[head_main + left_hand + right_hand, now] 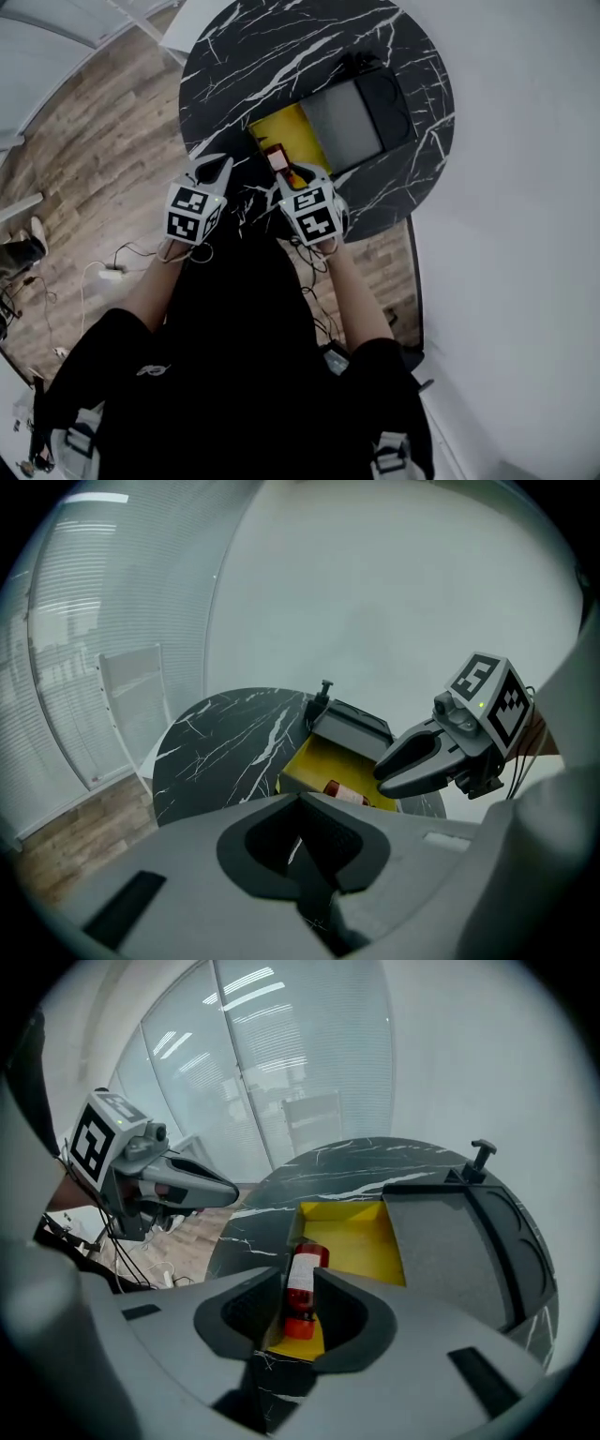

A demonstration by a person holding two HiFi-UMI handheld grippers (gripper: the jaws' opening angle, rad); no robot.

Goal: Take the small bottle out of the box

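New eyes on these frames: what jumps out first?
The bright yellow box, open on the round black marble table, with its grey-lined lid folded back. A small red bottle lies at its near edge, framed between the parted jaws of the right gripper, which are not clamped on it.

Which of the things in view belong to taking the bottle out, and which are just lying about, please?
In the job:
small bottle, lying in the open yellow box
right gripper, jaws apart, lined up on it

Just about:
floor cables
marble table under the box
left gripper, shut and empty
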